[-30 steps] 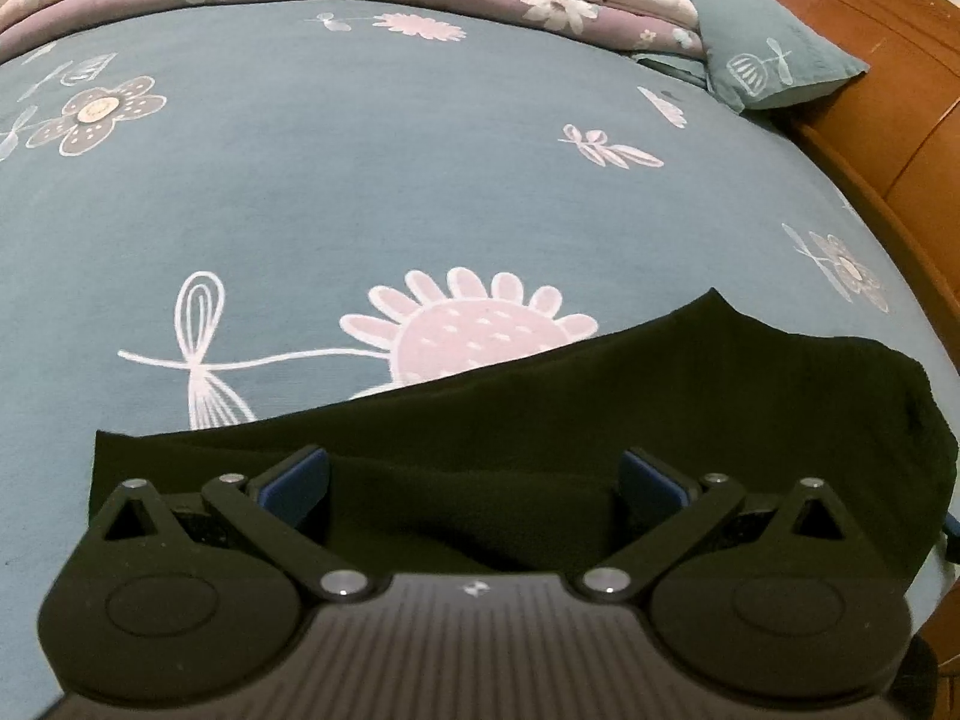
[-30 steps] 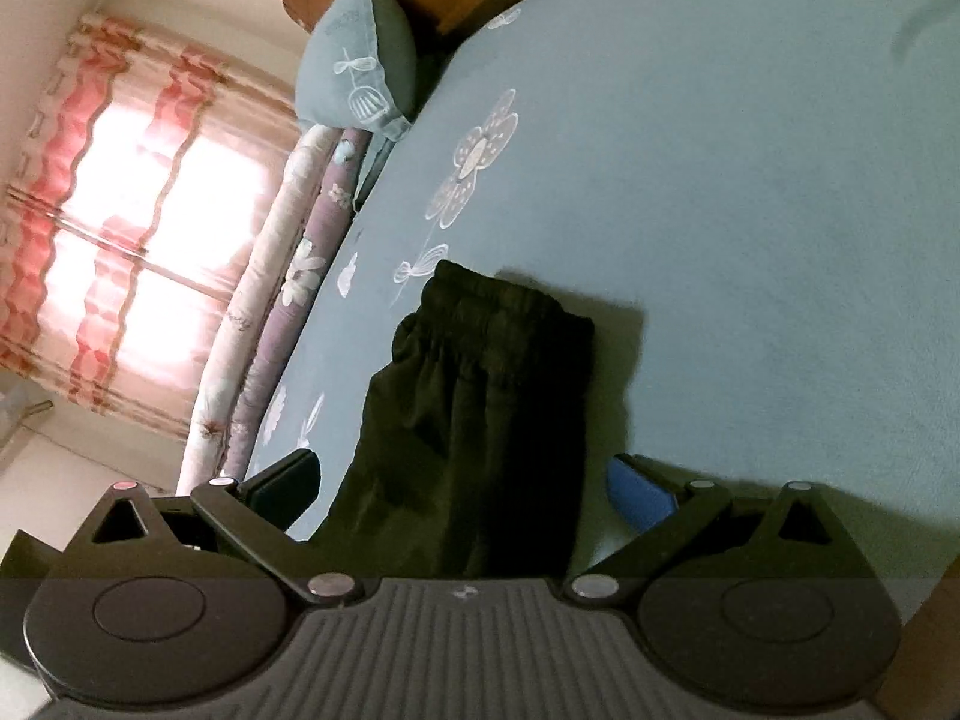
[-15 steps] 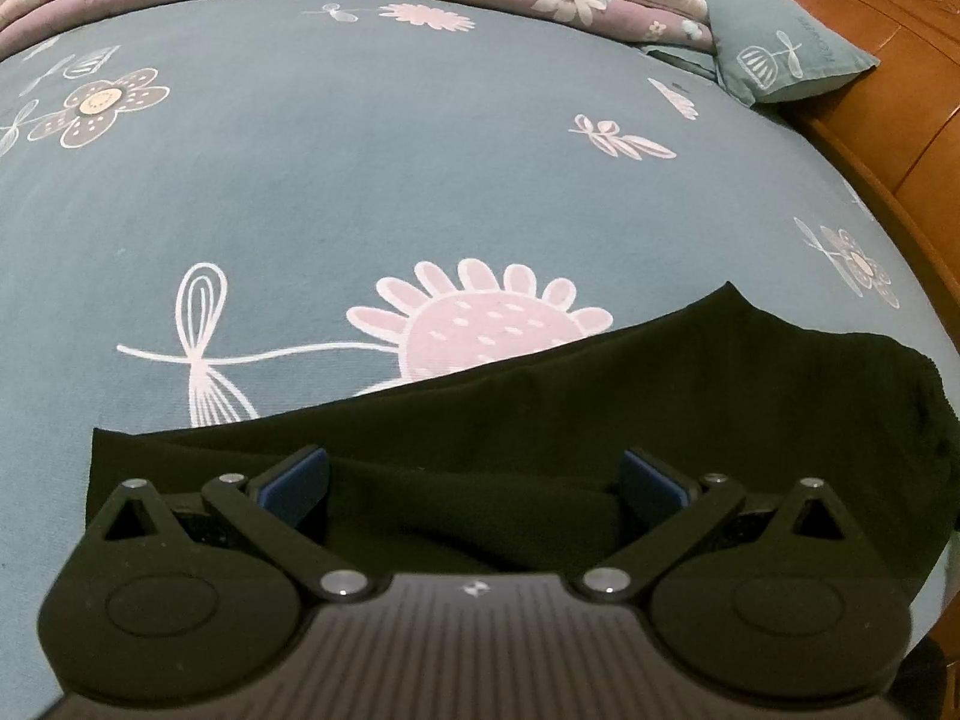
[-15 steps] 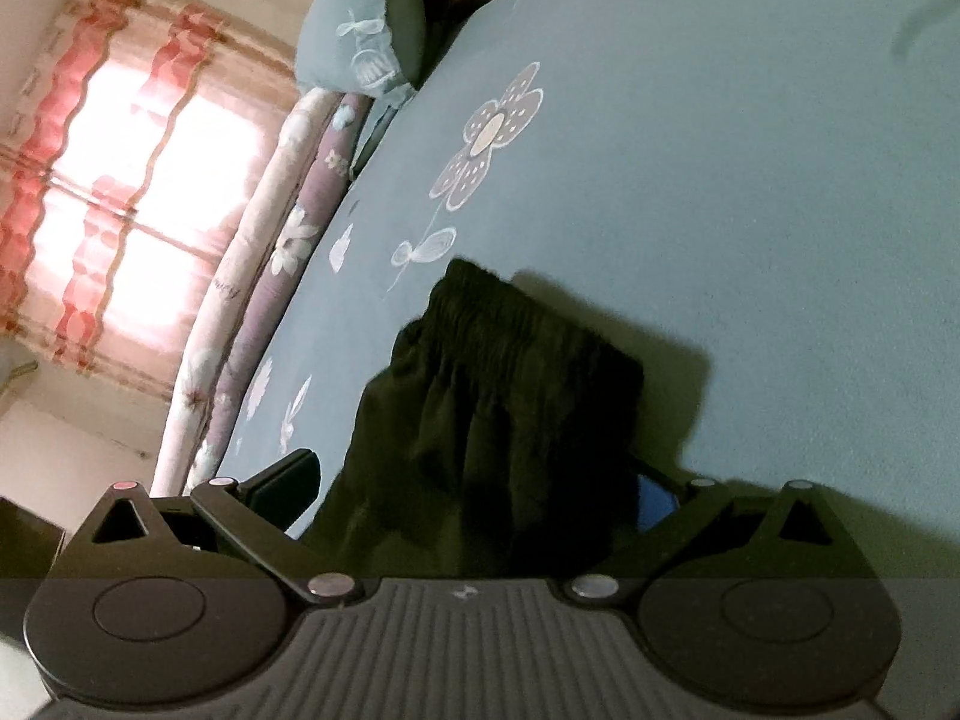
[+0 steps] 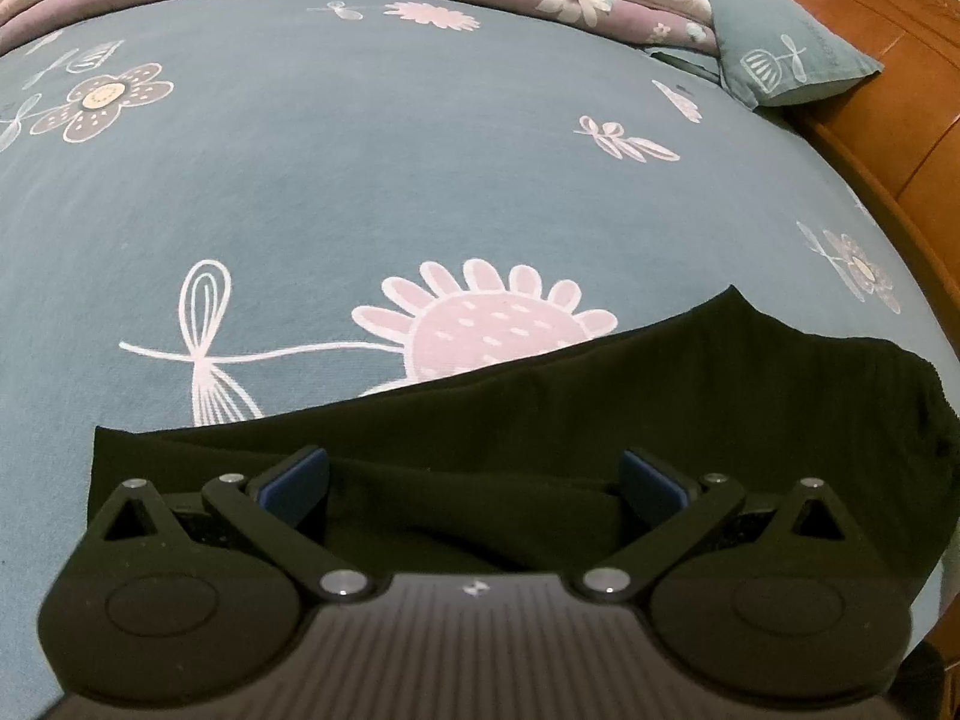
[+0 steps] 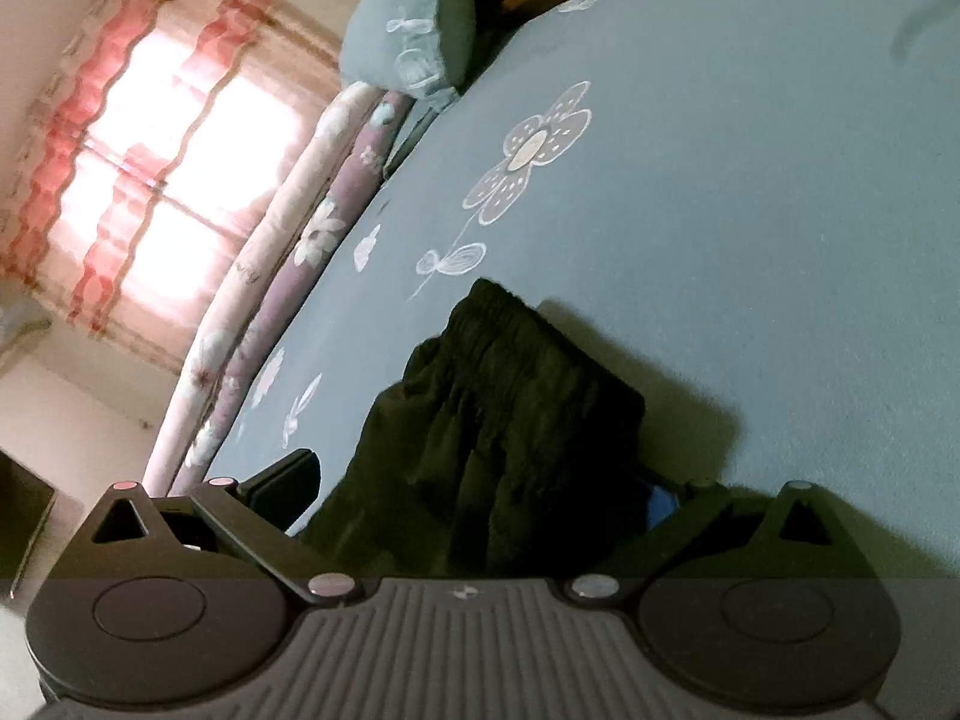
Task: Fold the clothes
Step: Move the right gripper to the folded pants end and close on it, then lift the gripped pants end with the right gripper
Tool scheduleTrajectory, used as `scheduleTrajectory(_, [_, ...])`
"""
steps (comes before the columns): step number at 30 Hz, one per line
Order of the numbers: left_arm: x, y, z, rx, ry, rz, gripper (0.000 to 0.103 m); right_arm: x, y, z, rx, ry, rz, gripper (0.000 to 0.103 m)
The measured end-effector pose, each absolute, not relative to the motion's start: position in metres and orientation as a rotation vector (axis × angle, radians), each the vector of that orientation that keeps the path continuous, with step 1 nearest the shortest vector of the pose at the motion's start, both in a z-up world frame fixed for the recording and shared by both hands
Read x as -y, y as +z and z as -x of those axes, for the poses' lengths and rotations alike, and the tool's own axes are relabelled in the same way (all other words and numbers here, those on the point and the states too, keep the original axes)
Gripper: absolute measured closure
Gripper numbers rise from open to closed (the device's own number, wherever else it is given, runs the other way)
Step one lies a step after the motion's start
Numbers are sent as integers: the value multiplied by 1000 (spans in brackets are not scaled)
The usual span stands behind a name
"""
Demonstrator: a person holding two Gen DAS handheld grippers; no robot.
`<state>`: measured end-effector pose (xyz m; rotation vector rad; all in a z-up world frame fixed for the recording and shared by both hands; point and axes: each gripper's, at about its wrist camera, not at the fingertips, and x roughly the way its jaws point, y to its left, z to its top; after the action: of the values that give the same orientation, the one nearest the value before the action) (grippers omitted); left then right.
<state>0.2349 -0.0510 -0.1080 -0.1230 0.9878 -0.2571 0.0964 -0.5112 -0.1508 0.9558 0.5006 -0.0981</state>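
Right wrist: black shorts (image 6: 510, 420) hide bedsheet (image 6: 750, 210).

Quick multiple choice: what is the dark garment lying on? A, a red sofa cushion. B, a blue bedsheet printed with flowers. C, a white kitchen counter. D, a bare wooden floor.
B: the black fabric garment lies spread on the blue flower-printed bedsheet, partly covering a pink flower print, with the left claw open over it.
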Motion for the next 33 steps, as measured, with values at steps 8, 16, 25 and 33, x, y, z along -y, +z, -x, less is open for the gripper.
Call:
scheduleTrajectory(8, [51, -109, -235, -989, -254, 119, 1, 520, -155, -87, -464, -63, -908, 13])
scheduleTrajectory(16, [54, -109, -235, -1001, -266, 101, 1, 528, -158, -81, -503, -123, -892, 52])
scheduleTrajectory(25, [58, -102, -231, -1026, -325, 67, 1, 513, -142, -88, -568, -212, -784, 61])
scheduleTrajectory(33, [57, -92, -226, -1018, -342, 47, 1, 471, -93, -95, -598, -265, -538, 66])
